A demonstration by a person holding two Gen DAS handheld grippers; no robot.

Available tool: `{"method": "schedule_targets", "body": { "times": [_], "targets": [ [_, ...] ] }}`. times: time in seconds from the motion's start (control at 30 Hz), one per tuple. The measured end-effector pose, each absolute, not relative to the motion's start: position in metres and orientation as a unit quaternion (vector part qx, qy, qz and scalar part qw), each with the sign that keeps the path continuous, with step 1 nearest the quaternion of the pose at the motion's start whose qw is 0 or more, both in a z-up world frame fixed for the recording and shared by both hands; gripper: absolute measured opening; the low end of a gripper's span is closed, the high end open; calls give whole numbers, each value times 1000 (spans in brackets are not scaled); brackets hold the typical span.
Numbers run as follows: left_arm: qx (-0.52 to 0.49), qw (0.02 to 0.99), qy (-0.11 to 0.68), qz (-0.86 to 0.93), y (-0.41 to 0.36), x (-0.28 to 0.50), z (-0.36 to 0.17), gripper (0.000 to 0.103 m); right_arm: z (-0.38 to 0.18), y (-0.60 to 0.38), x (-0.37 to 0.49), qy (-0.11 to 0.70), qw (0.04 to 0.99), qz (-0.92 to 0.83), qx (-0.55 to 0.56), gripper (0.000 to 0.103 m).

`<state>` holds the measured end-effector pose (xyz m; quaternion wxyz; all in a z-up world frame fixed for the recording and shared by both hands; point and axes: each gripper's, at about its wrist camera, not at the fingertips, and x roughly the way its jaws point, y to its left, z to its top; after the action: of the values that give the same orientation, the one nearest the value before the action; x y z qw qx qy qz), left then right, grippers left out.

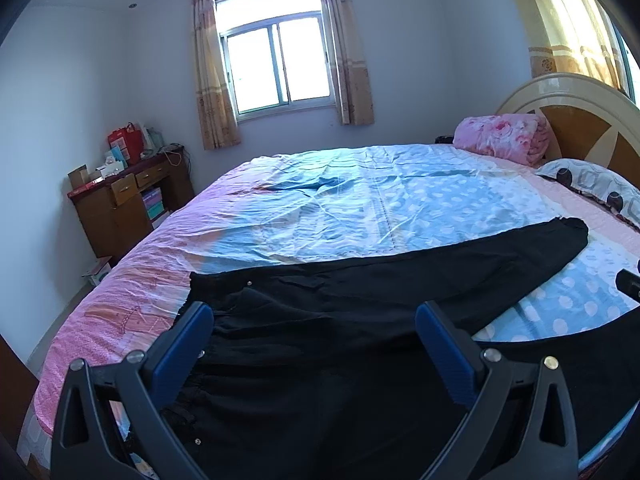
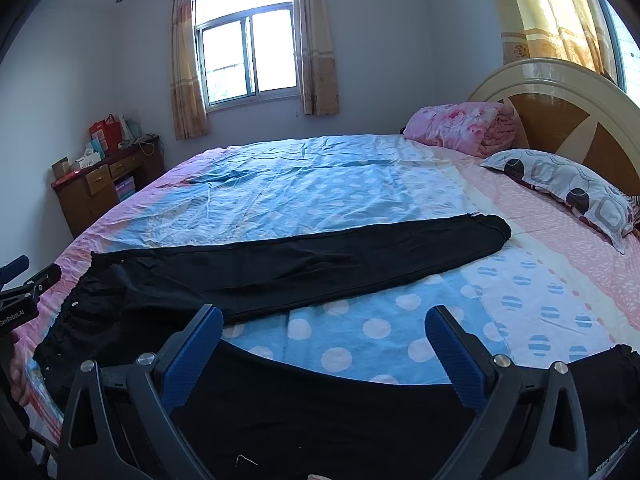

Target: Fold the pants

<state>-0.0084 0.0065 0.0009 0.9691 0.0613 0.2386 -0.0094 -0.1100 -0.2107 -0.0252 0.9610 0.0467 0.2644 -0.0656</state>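
Bed (image 2: 360, 184) carried black pants (image 2: 304, 264) spread flat, patterned pillow (image 2: 568, 188), pink bundle (image 2: 460, 128), probably folded blanket, by headboard.

matt black cloth pants (image 2: 280, 268), creased cotton bedsheet (image 2: 320, 184), glossy wooden headboard (image 2: 560, 112), ribbed plastic tongs (image 2: 324, 336)

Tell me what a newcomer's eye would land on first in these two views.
The black pants spread flat across the near side of the bed, legs parted in a V, one leg reaching toward the patterned pillow by the headboard. Next, the polka-dot blue and pink bedsheet under them. In the foreground each claw stands wide open and empty: the left claw above the waist end, the right claw over the gap between the legs.
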Motion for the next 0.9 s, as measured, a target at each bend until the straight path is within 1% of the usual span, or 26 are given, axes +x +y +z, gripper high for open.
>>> {"method": "schedule_targets", "body": {
  "times": [0.9],
  "targets": [
    [71,969,238,-3,10,-6,-7,103,-30,-216,-108,268,960,-70,48,102]
  ]
}}
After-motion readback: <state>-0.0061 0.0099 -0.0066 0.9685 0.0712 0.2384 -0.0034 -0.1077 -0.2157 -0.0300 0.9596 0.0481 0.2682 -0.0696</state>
